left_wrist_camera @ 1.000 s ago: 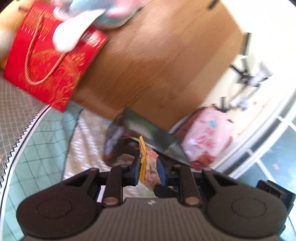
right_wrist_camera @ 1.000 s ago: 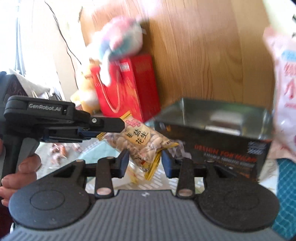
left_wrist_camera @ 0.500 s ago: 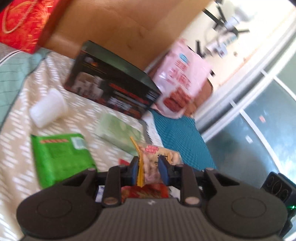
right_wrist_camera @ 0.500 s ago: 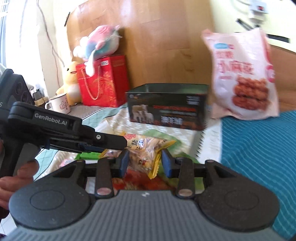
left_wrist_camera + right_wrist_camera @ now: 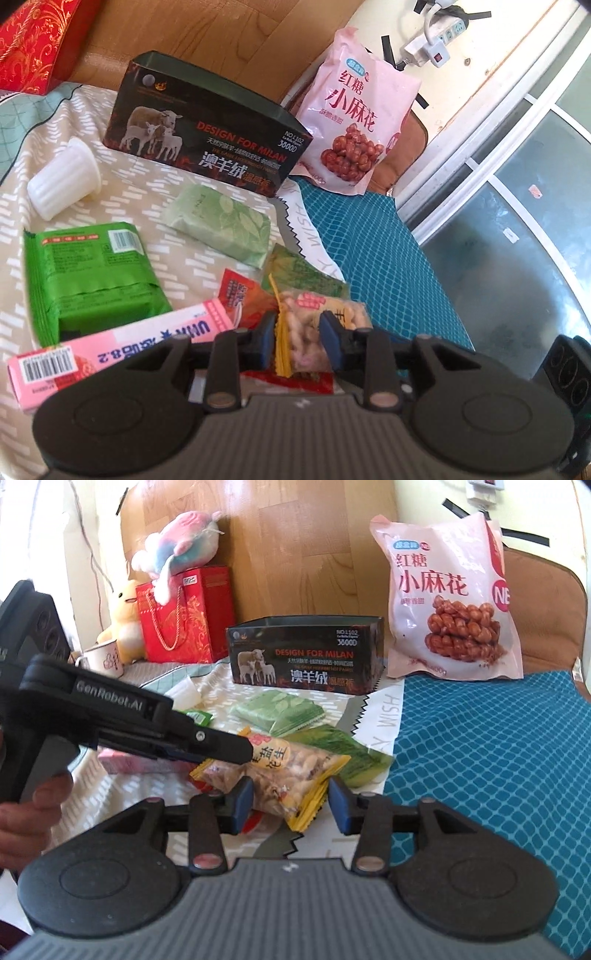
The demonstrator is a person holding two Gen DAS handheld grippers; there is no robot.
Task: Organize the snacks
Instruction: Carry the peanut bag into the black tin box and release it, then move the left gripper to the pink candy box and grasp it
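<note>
In the left wrist view, the left gripper (image 5: 297, 341) pinches the yellow-edged end of a peanut packet (image 5: 325, 314) while its jaws are easing apart, the packet lying near the bedspread's (image 5: 177, 254) edge beside the teal mat (image 5: 369, 240). In the right wrist view, the right gripper (image 5: 291, 800) is spreading, its pads clear of the packet's (image 5: 280, 771) other end between them; the black box (image 5: 306, 661) stands well behind.

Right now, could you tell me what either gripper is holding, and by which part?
The left gripper, jaws opening, holds the clear peanut packet with yellow crimped ends near one end; the right gripper, jaws opening, straddles its other end without touching.
</note>
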